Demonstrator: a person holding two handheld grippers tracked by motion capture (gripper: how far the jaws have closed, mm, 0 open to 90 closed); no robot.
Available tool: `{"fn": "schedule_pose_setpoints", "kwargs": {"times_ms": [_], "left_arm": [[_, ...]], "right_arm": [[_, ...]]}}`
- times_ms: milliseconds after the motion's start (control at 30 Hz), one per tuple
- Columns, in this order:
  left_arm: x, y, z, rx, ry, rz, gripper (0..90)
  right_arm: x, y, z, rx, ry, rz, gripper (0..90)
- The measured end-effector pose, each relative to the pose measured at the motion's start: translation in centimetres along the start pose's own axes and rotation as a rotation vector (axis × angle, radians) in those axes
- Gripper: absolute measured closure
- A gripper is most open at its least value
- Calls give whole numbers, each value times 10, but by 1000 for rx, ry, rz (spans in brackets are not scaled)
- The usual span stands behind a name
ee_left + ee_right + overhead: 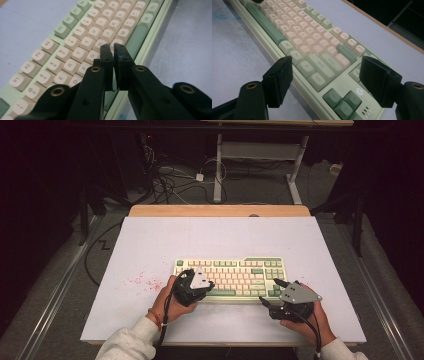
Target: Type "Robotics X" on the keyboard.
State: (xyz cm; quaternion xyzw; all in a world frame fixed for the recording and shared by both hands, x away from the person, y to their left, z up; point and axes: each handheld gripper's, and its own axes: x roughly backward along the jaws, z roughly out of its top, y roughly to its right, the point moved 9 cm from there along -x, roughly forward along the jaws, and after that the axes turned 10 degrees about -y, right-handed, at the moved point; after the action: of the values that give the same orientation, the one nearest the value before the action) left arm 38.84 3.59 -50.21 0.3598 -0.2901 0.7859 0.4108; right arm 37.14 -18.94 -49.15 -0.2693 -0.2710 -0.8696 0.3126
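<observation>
A pale green keyboard (230, 279) with cream and green keys lies on the white tabletop, near its front. My left gripper (209, 287) hovers over the keyboard's front left part. In the left gripper view its jaws (112, 50) stand almost together above the letter keys (75, 37), with nothing between them. My right gripper (270, 292) is at the keyboard's right front corner. In the right gripper view its jaws (327, 63) stand wide apart; one pad (279, 80) is over the table in front of the keyboard (312, 42), the other over its right end. Neither pad touches anything.
The white board (150, 250) covers a wooden table whose far edge (220, 210) shows. Red speckles (142, 281) mark the board left of the keyboard. Cables (170, 180) and a desk frame (260, 165) lie on the floor beyond.
</observation>
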Motion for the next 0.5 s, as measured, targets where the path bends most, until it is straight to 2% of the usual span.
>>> {"fn": "schedule_pose_setpoints", "kwargs": {"times_ms": [133,400,500], "left_arm": [[6,-6,-1,15,21,17,791],[20,-19,-5,50,78,58,628],[25,-22,-8,46,99,68,570]], "right_arm": [[0,1,0,0,-4,-4,276],[2,4,0,-11,4,-19,281],[2,7,0,-17,-3,-38,284]]}}
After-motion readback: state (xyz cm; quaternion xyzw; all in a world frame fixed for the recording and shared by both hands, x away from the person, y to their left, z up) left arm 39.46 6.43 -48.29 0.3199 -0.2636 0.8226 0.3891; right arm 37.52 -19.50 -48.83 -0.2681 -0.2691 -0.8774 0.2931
